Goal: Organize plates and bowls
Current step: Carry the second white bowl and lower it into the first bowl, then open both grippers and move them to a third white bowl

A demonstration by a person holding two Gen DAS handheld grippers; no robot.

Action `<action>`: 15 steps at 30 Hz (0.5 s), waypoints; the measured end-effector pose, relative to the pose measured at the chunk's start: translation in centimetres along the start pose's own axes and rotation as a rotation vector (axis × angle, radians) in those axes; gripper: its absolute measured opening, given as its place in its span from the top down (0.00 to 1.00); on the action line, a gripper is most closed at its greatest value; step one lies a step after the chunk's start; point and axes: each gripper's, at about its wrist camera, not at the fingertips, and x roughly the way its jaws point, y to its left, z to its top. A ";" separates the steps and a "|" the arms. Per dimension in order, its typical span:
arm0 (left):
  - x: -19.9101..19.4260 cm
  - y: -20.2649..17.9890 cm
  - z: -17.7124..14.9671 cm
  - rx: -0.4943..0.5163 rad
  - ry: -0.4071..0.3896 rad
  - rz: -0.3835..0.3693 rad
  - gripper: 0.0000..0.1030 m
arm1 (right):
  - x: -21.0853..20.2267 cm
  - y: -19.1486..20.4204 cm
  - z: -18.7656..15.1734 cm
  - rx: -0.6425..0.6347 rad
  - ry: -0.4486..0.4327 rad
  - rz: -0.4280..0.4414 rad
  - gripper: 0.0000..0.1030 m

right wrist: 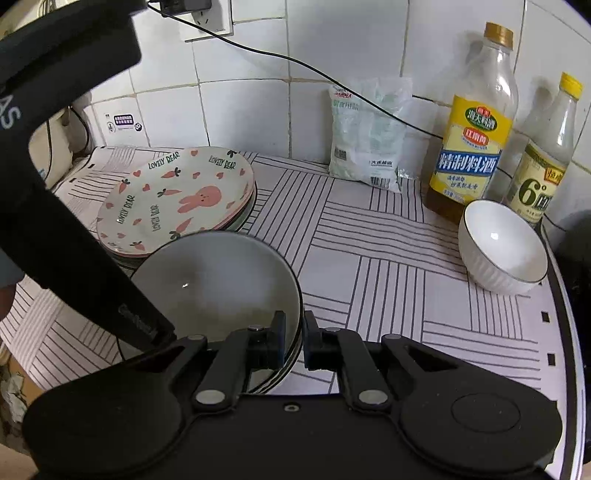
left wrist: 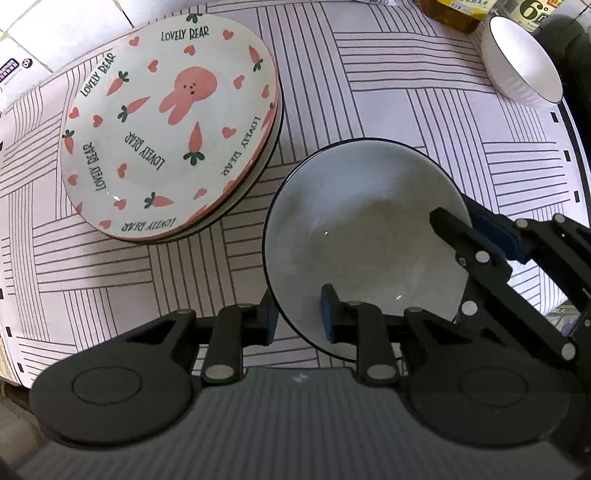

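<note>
Right gripper (right wrist: pixel 294 341) fingers (right wrist: pixel 277 338) astride bowl (right wrist: pixel 221 280) rim

Hidden and cut-off parts

The lower plates (right wrist: pixel 246 206) show only their rims under the rabbit plate (right wrist: pixel 177 199). The grey bowl (right wrist: pixel 218 288) is partly covered by both grippers. The vinegar bottle (left wrist: pixel 532 11) is cut by the picture's edge.

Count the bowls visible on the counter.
2: a dark-rimmed grey bowl beside the plate stack, straddled by both grippers; a ribbed white bowl near the bottles. More may be nested beneath the grey one.
</note>
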 end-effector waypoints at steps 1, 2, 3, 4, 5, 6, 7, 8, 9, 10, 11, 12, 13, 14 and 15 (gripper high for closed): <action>0.0 0.0 0.0 0.002 0.001 -0.001 0.79 | 0.1 -0.1 0.1 0.014 0.003 0.007 0.82; 0.0 0.0 0.1 0.003 0.002 -0.001 0.79 | 0.1 -0.3 0.2 0.036 0.007 0.018 0.81; -0.1 -0.1 0.1 0.003 -0.001 0.000 0.77 | 0.2 -0.6 0.3 0.062 0.016 0.033 0.79; -0.2 -0.1 0.2 0.006 -0.009 0.003 0.74 | 0.2 -0.9 0.5 0.092 0.023 0.049 0.79; -0.6 -0.2 0.2 0.013 -0.023 0.004 0.73 | 0.1 -1.2 0.6 0.115 0.029 0.061 0.79; -1.1 -0.1 0.0 0.018 -0.034 0.005 0.71 | 0.0 -1.3 0.8 0.127 0.031 0.066 0.78; -1.6 -0.1 0.0 0.023 -0.042 0.007 0.68 | -0.3 -1.3 0.9 0.128 0.029 0.067 0.73; -2.1 -0.2 -0.1 0.027 -0.050 0.011 0.67 | -0.6 -1.3 1.1 0.122 0.027 0.065 0.69; -2.5 -0.2 -0.1 0.031 -0.058 0.015 0.65 | -0.9 -1.3 1.3 0.115 0.024 0.061 0.65; -3.1 -0.2 -0.2 0.037 -0.068 0.018 0.63 | -1.2 -1.3 1.5 0.108 0.024 0.057 0.63; -3.6 -0.2 -0.3 0.042 -0.076 0.019 0.62 | -1.6 -1.3 1.7 0.102 0.025 0.056 0.62; -4.2 -0.1 -0.4 0.047 -0.086 0.020 0.60 | -2.0 -1.4 1.9 0.099 0.024 0.055 0.60; -4.8 -0.1 -0.4 0.051 -0.095 0.020 0.60 | -2.4 -1.4 2.0 0.099 0.023 0.054 0.58; -5.4 -0.1 -0.5 0.056 -0.105 0.020 0.60 | -2.9 -1.5 2.1 0.101 0.019 0.054 0.57; -6.0 -0.1 -0.6 0.059 -0.114 0.021 0.60 | -3.7 -1.5 2.2 0.103 0.007 0.059 0.53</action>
